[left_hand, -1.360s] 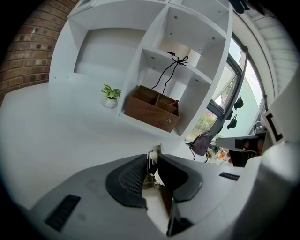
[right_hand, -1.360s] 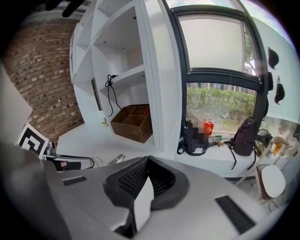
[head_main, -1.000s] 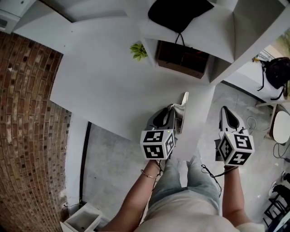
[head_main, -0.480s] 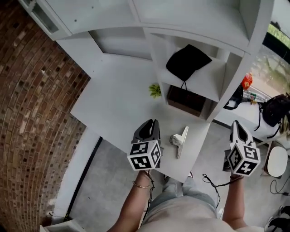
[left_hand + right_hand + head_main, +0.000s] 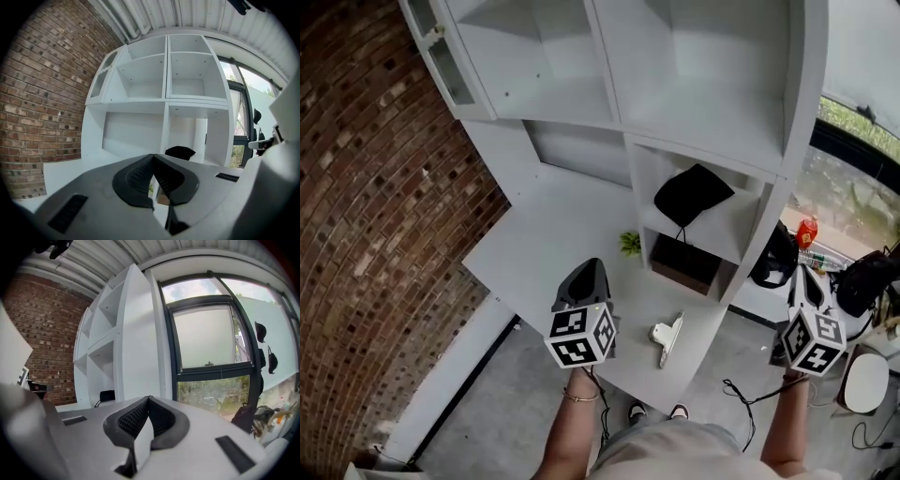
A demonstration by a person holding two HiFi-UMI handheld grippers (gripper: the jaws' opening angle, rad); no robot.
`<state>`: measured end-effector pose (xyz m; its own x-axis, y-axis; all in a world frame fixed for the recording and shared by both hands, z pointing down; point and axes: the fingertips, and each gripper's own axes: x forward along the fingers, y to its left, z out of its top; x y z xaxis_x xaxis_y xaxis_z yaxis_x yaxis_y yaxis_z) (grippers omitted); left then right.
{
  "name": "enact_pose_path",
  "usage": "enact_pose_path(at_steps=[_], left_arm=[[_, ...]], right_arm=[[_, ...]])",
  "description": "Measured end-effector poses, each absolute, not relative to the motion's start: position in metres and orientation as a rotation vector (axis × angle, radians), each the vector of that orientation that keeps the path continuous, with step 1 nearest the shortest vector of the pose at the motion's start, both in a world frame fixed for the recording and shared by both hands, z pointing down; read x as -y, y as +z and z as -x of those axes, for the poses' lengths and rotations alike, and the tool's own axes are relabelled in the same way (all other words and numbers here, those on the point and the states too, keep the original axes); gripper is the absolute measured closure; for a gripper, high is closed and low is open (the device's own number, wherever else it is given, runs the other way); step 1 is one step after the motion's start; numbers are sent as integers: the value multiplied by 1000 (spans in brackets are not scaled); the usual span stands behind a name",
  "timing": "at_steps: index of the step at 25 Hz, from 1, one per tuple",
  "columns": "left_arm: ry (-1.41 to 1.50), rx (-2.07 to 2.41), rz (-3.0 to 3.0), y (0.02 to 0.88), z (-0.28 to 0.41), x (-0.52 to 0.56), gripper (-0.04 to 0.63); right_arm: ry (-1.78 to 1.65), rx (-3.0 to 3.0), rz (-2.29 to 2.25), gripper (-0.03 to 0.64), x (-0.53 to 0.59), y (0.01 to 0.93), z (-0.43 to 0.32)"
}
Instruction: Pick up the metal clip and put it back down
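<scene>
The metal clip lies flat on the white tabletop, close to its front edge and below the open compartments of the white shelf unit. Nothing holds it. The left gripper hangs over the tabletop just to the left of the clip and apart from it, with its marker cube towards the person and its jaws aimed at the shelves. In the left gripper view, the jaws of the left gripper are pressed together at the tips with nothing between them. Past them stand the shelf unit and a brick wall. The right gripper is well off to the right, beyond the end of the tabletop and over the floor, far from the clip. In the right gripper view, the jaws of the right gripper also meet at the tips and pinch nothing. They face the side of the shelf unit and a large window. A black bag sits in a lower compartment, and a brown box sits on the tabletop beneath it. A small green plant stands just left of the box. The brick wall fills the left side of the head view.
</scene>
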<state>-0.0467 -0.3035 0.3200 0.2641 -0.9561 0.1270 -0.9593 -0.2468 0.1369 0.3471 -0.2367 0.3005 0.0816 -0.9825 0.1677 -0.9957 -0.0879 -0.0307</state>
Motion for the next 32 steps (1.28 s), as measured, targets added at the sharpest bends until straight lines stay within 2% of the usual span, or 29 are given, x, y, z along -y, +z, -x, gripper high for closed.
enact_pose_path(at_steps=[32], left_arm=[[65, 1800, -2292, 331, 67, 293, 584]], right_arm=[[241, 2051, -2265, 615, 219, 308, -338]])
